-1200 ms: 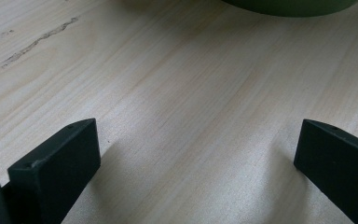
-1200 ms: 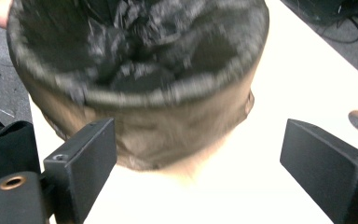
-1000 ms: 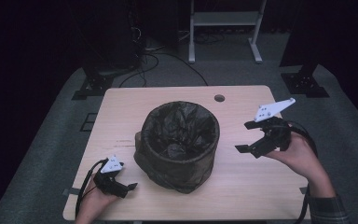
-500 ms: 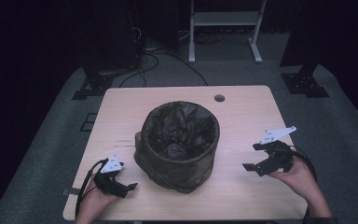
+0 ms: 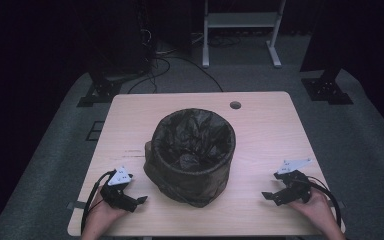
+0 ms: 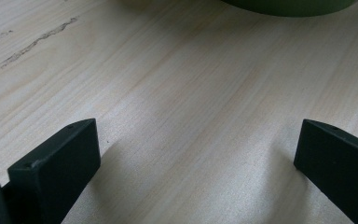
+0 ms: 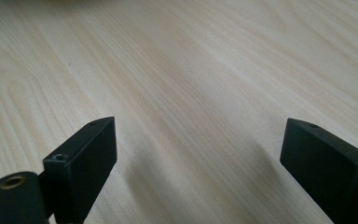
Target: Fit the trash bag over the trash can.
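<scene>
Under my left gripper [image 5: 141, 200] lies bare pale wood; its jaws stand wide apart and hold nothing, low over the table [image 5: 260, 130]. My right gripper [image 5: 267, 195] sits likewise, jaws spread wide and empty, above clean wood grain. Between the two grippers, ahead of both, stands the bin [image 5: 192, 155], lined with a dark bag, apart from each gripper. Ahead of the left gripper, a scuff mark [image 6: 32, 44] crosses the tabletop. Beyond the bin, a round cable hole [image 5: 235, 105] sits near the far edge. Grey carpet [image 5: 360, 145] surrounds the table; a white stand [image 5: 240, 22] and black cables [image 5: 175, 62] lie farther off in the dark room.
</scene>
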The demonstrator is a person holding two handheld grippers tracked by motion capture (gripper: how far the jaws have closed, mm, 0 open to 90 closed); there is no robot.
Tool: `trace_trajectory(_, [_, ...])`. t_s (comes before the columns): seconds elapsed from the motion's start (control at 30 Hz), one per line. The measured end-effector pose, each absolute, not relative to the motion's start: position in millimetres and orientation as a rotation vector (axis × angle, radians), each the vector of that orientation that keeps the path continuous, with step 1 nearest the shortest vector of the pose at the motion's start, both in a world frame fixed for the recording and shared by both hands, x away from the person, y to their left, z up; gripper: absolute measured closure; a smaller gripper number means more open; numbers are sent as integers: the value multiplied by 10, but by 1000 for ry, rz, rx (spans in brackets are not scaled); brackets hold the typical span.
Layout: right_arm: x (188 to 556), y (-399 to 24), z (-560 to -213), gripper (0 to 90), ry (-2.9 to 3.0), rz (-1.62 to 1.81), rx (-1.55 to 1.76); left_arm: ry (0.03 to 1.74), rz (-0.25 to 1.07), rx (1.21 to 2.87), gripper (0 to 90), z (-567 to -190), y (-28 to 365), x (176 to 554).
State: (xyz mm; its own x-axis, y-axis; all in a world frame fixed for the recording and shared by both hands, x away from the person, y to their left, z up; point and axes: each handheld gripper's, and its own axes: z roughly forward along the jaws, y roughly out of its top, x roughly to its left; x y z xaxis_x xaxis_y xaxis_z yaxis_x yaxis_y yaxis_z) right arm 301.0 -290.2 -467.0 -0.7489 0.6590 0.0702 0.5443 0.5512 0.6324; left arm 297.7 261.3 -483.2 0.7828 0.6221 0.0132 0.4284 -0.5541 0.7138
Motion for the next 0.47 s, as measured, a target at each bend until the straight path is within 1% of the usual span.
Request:
trace_trajectory(0.13, [2968,-2945,-4768,92,2566,986,1036,775,343,2243,0,-4833,2613,2976])
trace_trajectory(0.47, [2913,-2946,-4805,92,2523,1000,1013,774,342,2243,0,-4832,2613,2975])
